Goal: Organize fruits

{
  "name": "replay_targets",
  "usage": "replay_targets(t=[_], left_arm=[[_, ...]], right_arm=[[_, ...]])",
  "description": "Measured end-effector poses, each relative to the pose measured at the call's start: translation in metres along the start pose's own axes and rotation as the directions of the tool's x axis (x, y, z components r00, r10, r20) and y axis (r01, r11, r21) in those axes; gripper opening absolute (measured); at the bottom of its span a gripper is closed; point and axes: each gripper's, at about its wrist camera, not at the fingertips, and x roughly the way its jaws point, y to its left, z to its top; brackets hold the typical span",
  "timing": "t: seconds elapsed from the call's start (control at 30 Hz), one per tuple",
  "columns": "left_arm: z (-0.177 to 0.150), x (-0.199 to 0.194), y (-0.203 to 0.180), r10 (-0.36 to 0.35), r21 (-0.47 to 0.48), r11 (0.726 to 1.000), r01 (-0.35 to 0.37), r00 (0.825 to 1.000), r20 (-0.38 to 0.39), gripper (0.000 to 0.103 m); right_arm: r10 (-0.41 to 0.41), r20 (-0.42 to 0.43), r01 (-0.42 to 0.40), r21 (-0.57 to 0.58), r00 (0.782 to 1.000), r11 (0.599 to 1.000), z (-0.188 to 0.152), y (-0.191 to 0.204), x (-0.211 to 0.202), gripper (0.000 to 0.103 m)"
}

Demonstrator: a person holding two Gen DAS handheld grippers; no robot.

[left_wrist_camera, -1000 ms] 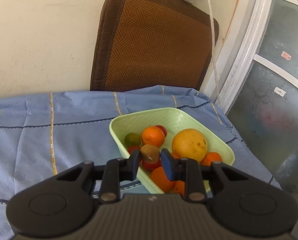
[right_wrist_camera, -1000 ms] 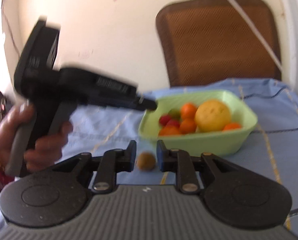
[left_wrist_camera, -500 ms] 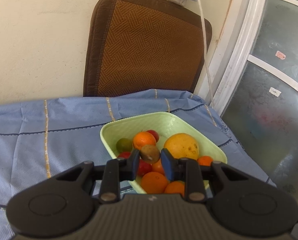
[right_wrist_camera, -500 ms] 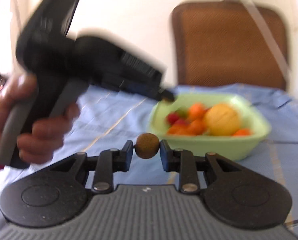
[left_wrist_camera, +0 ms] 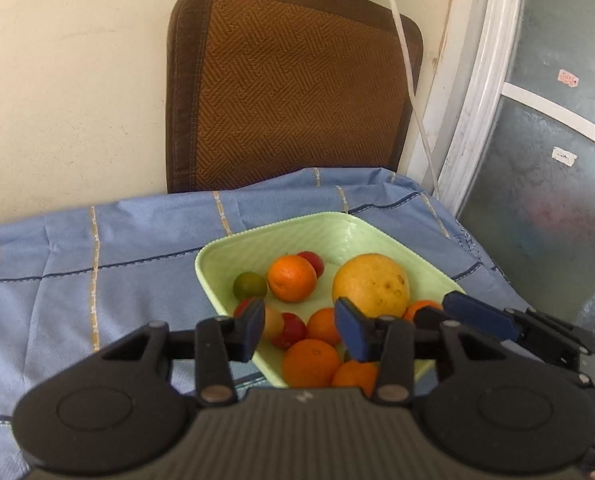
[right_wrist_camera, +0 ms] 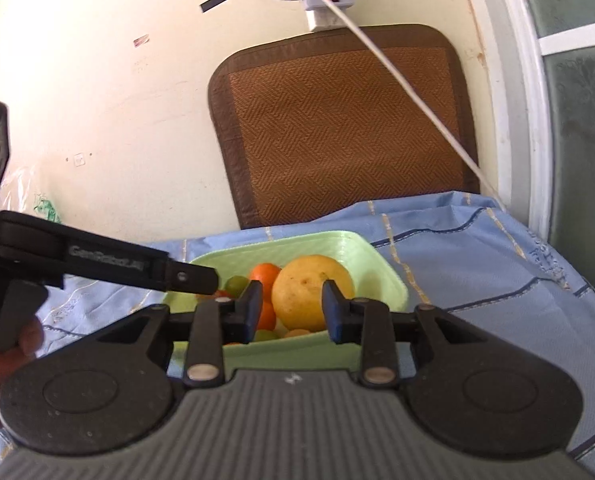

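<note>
left claw [left_wrist_camera: 299, 326]: jaws apart, empty | right claw [right_wrist_camera: 289, 310]: jaws apart, empty | fruits [left_wrist_camera: 371, 285]: heaped in green bowl [left_wrist_camera: 337, 228] on worktop | advice: lift both claws straight up, avoid bumping rim

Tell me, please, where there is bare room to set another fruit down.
Bare blue tablecloth lies left of the green tray, and more to its right. Inside, only the far corner behind the large yellow fruit is free; the near half is crowded.

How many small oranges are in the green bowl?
5 oranges: one at the back, three near the bowl's front, one right of the big yellow fruit. More may be hidden.
</note>
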Motion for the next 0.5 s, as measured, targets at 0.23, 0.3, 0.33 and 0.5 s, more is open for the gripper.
replay_targets(t=[0.23,0.3,0.33,0.5], left_arm=[[-0.015,-0.037,-0.005,0.132,0.013,0.991,-0.132,0.991,0.011,0.05],[-0.023,-0.048,-0.009,0.173,0.032,0.984,-0.173,0.985,0.009,0.053],[-0.027,-0.054,-0.01,0.189,0.034,0.981,-0.189,0.982,0.005,0.056],[-0.045,-0.079,-0.008,0.254,0.016,0.967,-0.254,0.967,-0.024,0.06]], right_arm=[[-0.034,0.007,0.033,0.127,0.999,0.991,-0.005,-0.008,-0.016,0.035],[-0.025,-0.002,0.025,0.15,1.0,0.988,-0.011,-0.003,-0.026,0.035],[-0.019,-0.008,0.02,0.16,1.0,0.987,-0.015,0.0,-0.031,0.036],[0.027,-0.051,-0.015,0.211,0.998,0.977,-0.027,0.019,-0.05,0.046]])
